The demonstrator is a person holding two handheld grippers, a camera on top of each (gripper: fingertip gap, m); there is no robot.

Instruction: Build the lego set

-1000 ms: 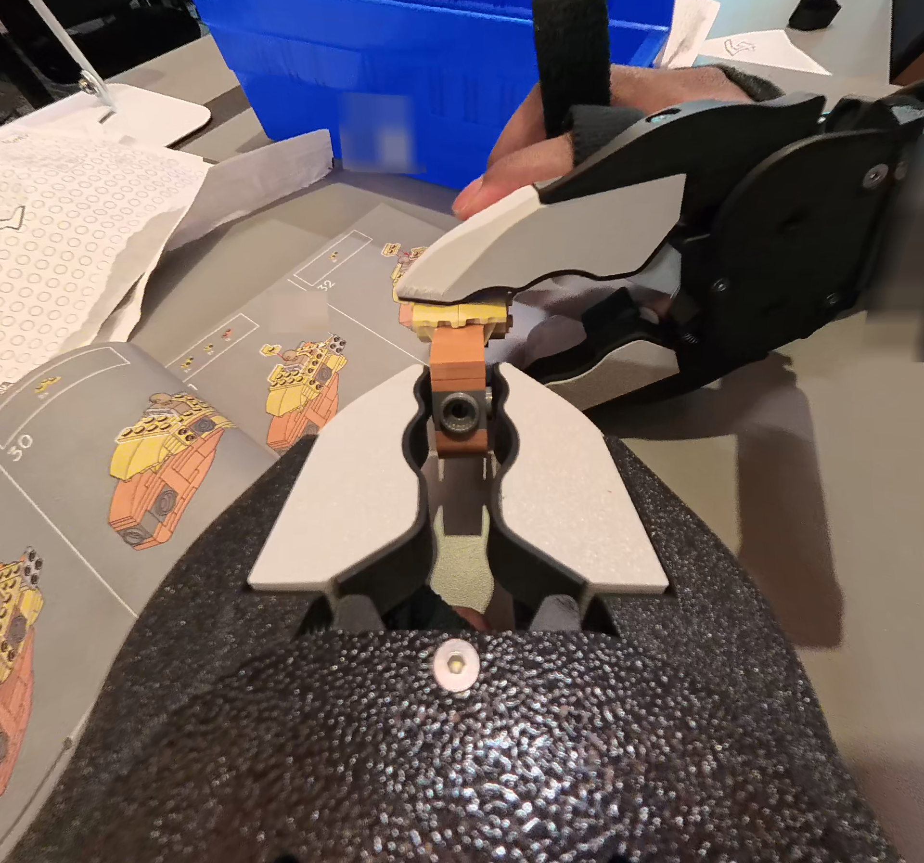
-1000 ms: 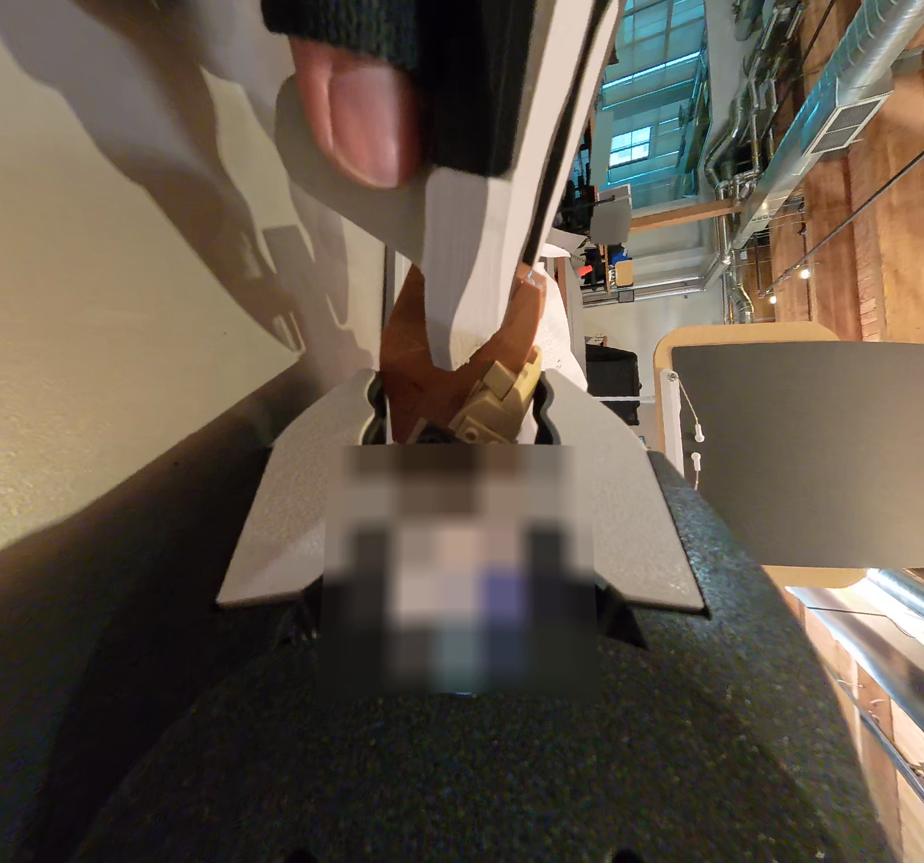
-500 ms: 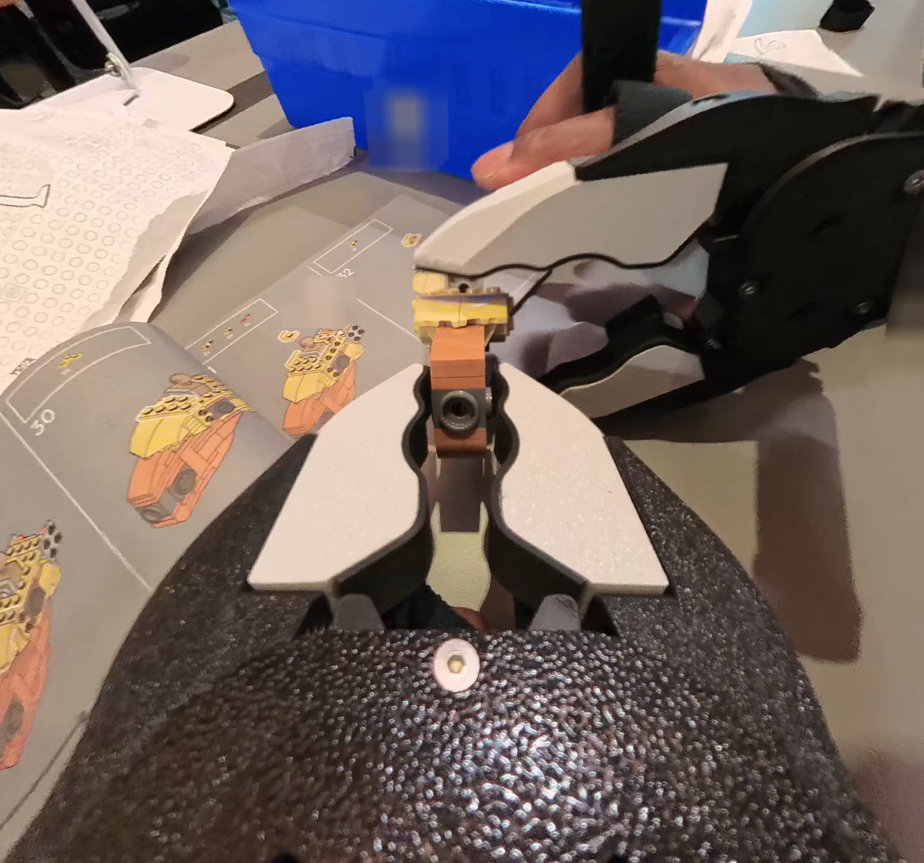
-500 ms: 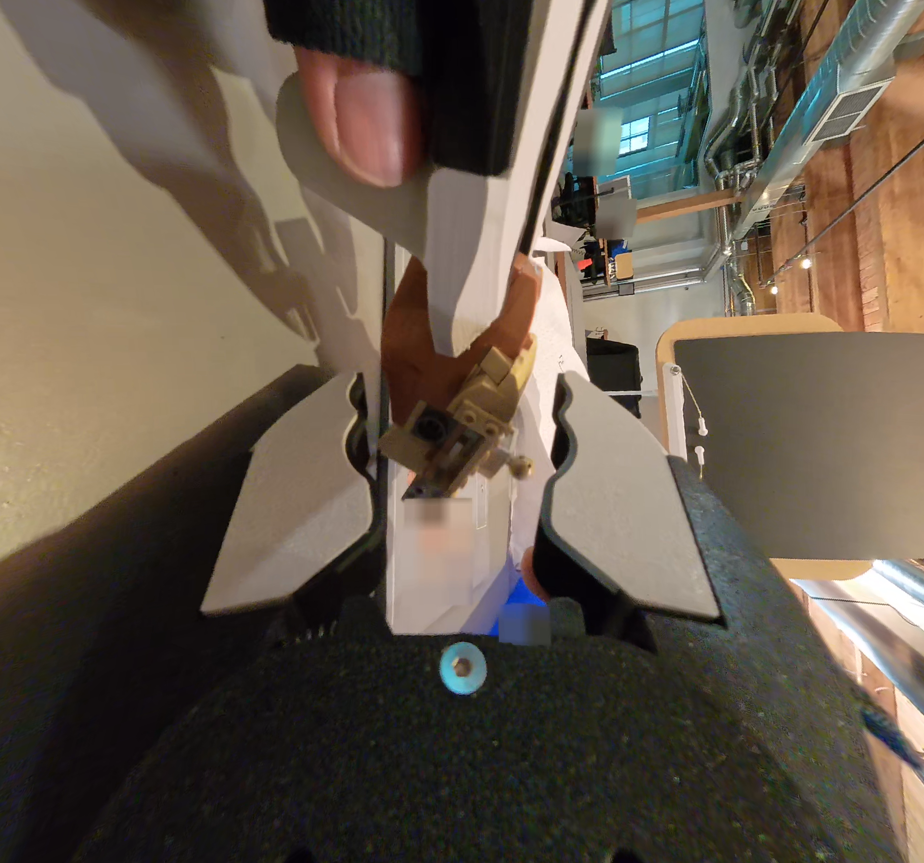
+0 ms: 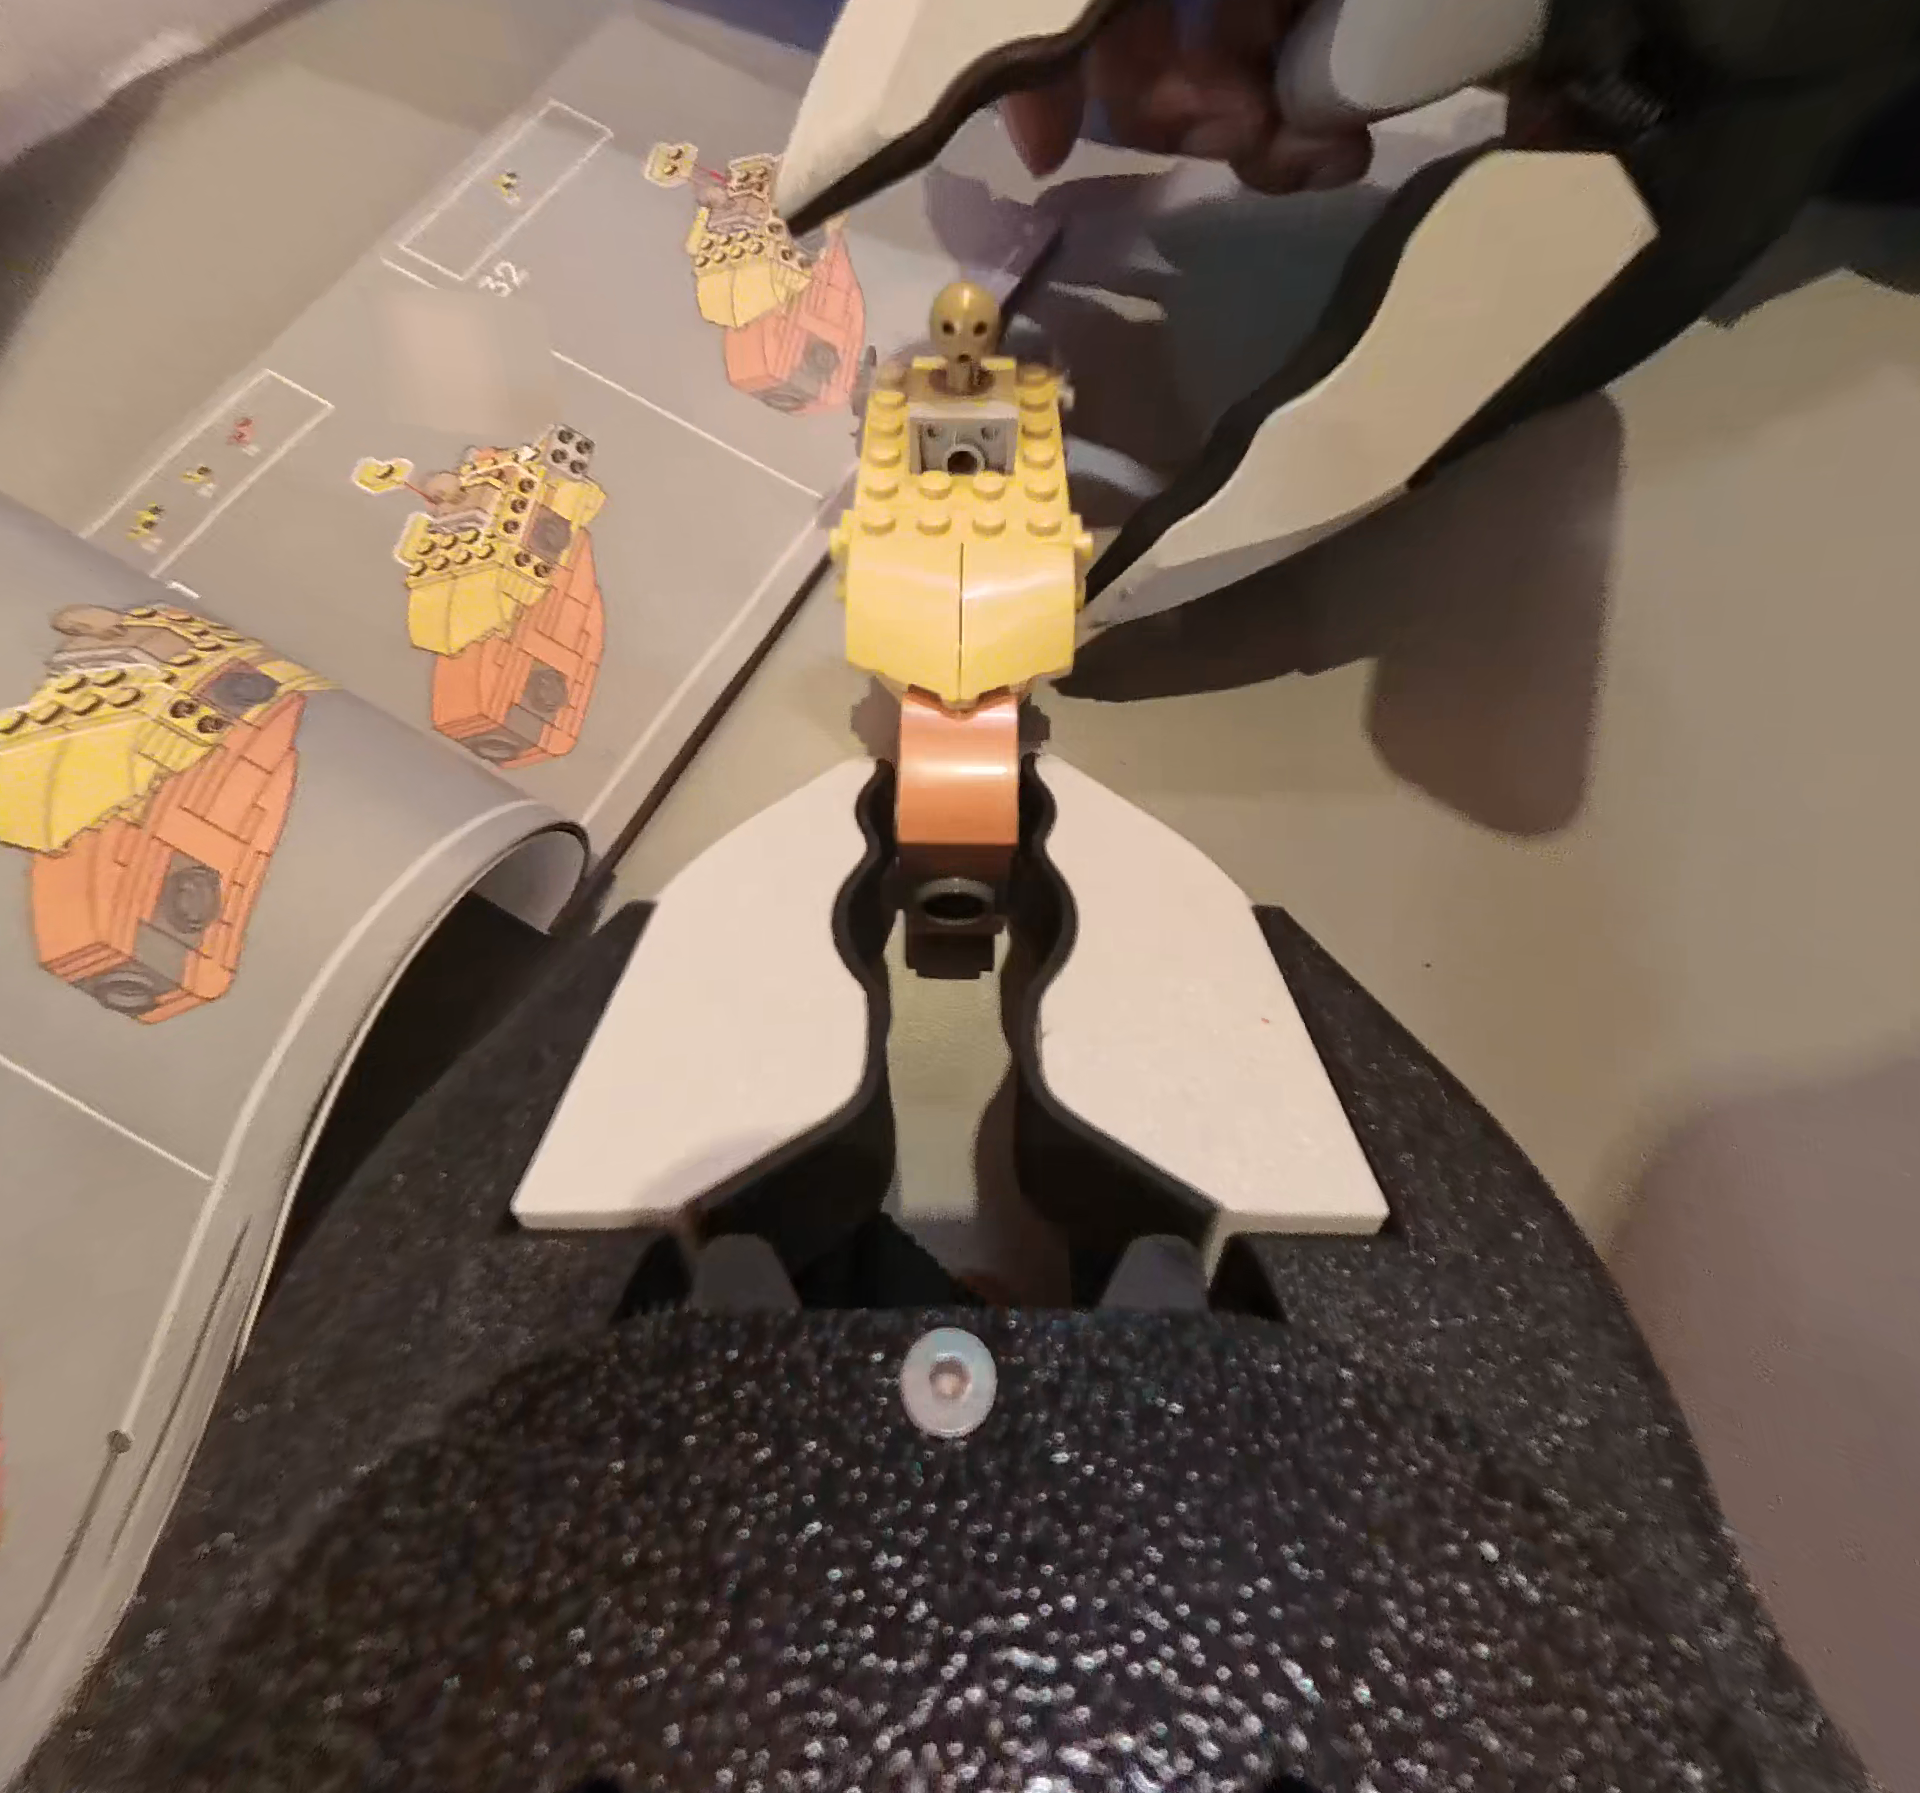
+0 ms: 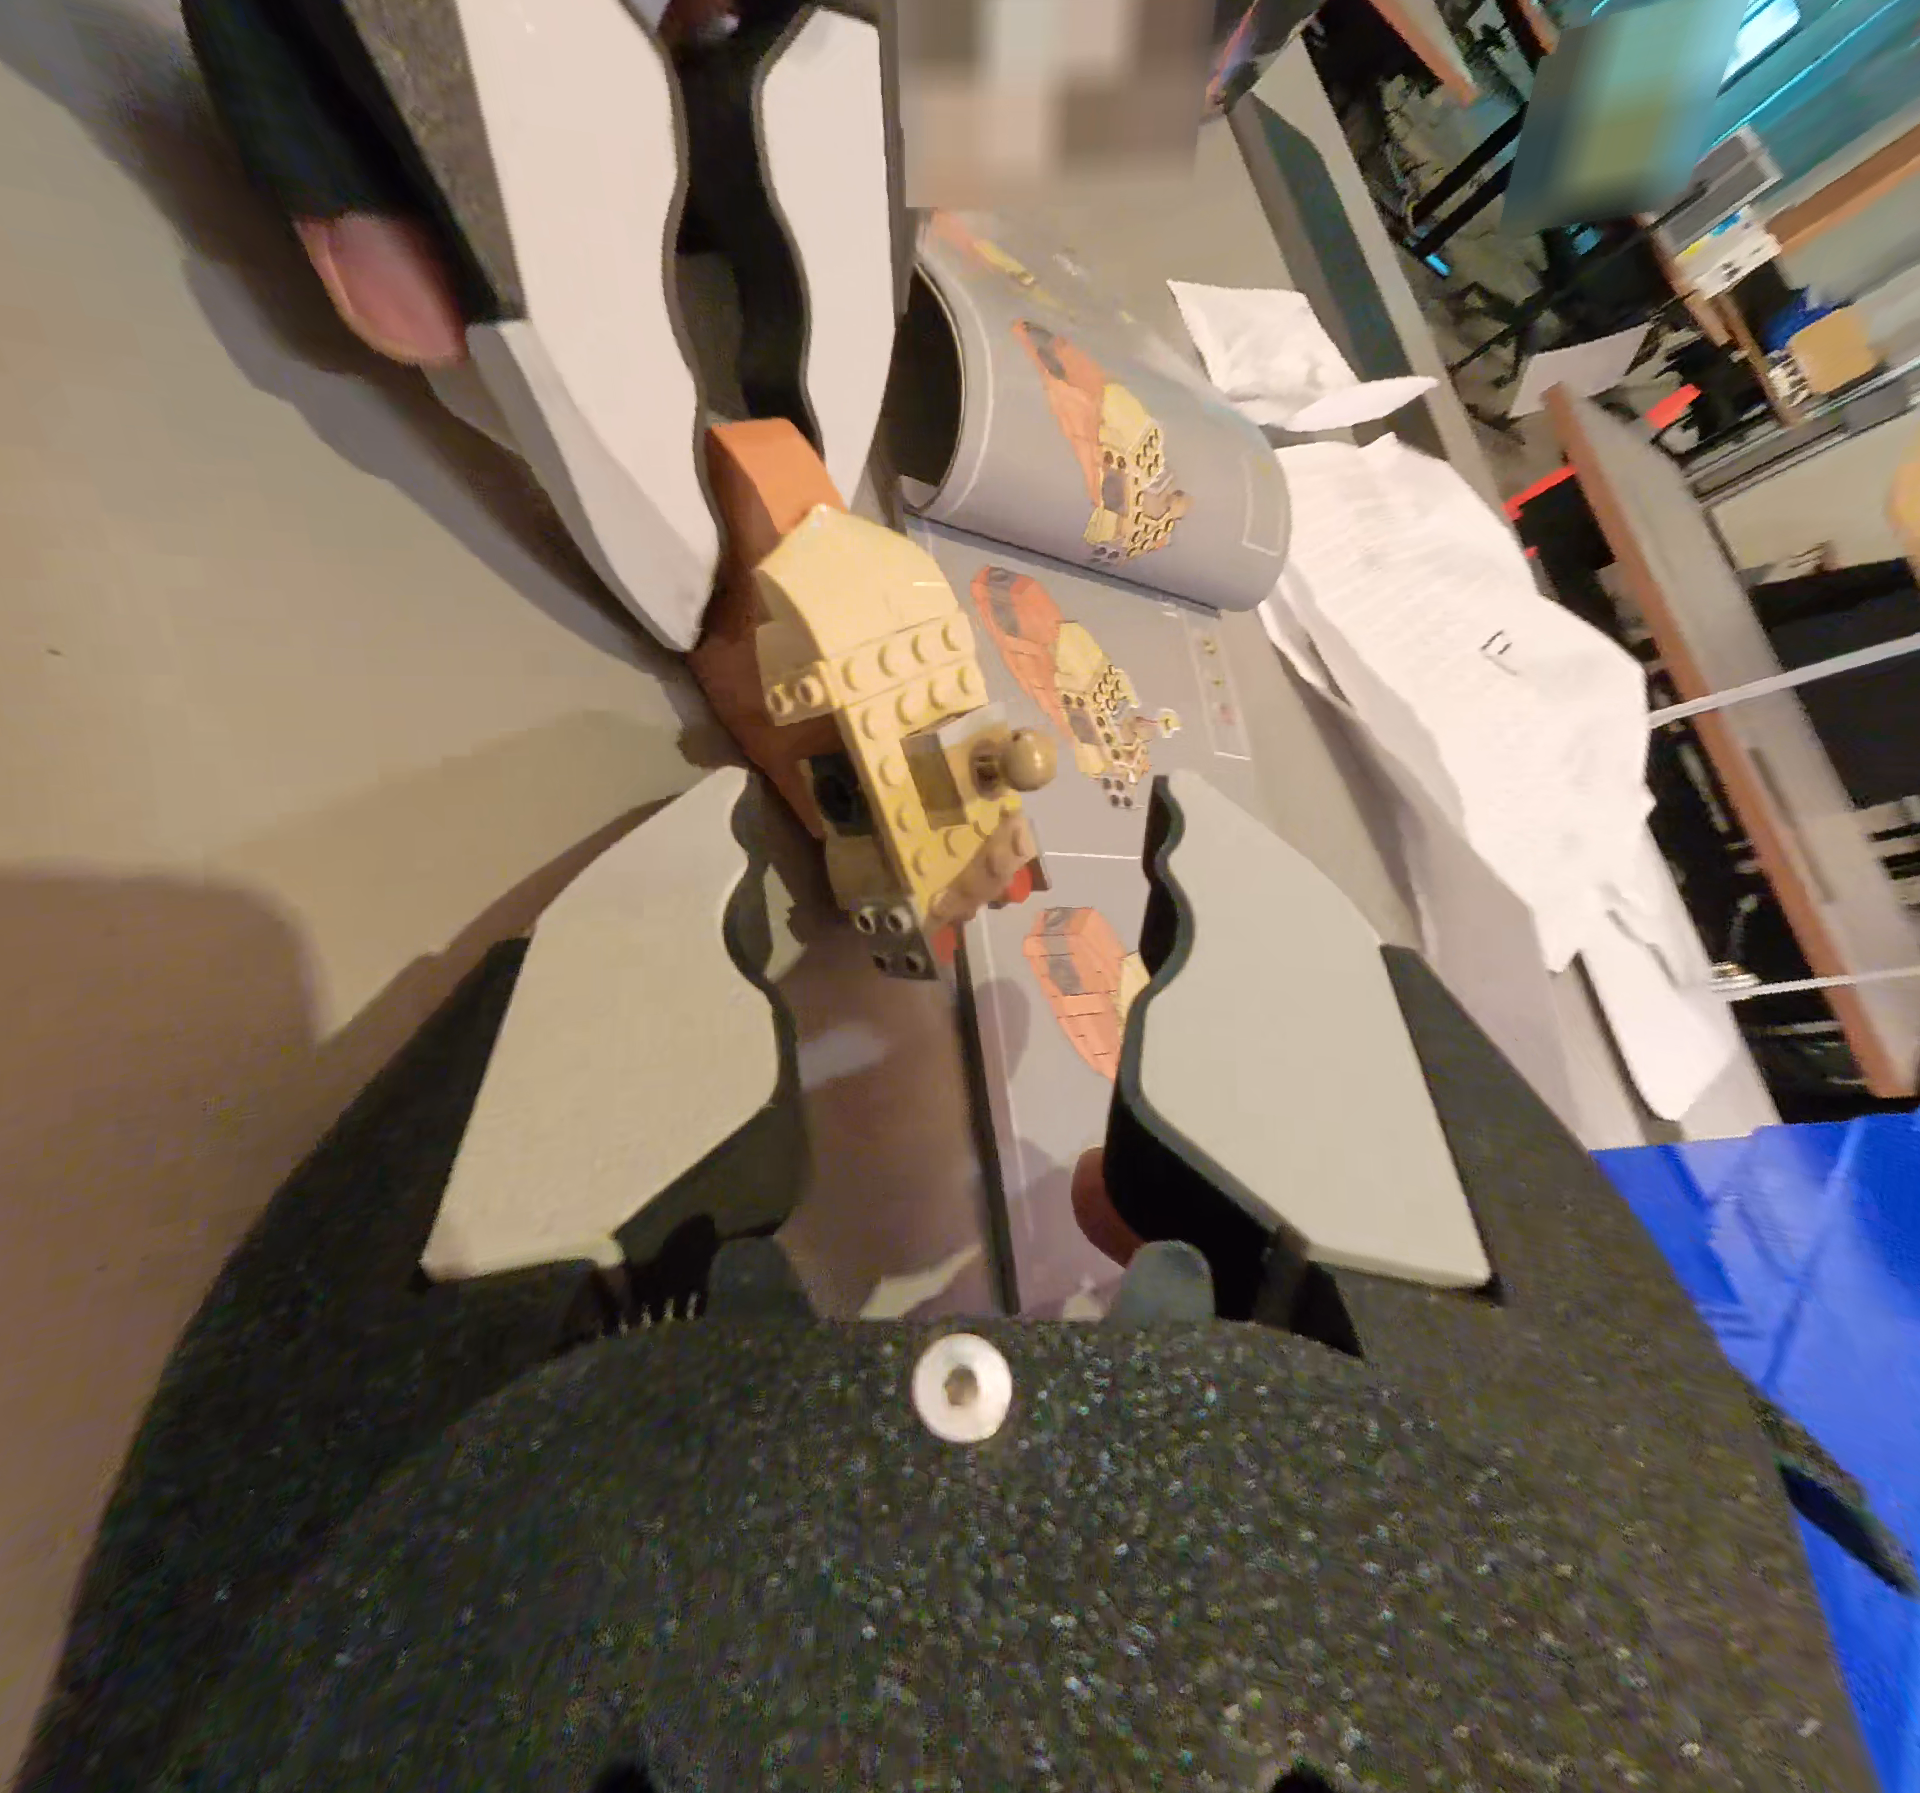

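Observation:
The lego model has a yellow studded top on a brown-orange hull, with a small tan round-headed piece standing at its far end. My left gripper is shut on the hull's near end and holds the model just above the table. My right gripper is open and empty, its jaws wide apart on either side of the model's far end without touching it. In the right wrist view the model lies tilted between both grippers, with the left gripper clamped on the brown hull.
The open instruction booklet lies left of the model, one page curled up. Crumpled white papers lie beyond it. A blue bin stands at the table's far side. The bare grey table extends to the right.
My right gripper opened and drew back from the model, leaving the tan round-headed piece on it. My left gripper tipped the model so its studded top faces the camera.

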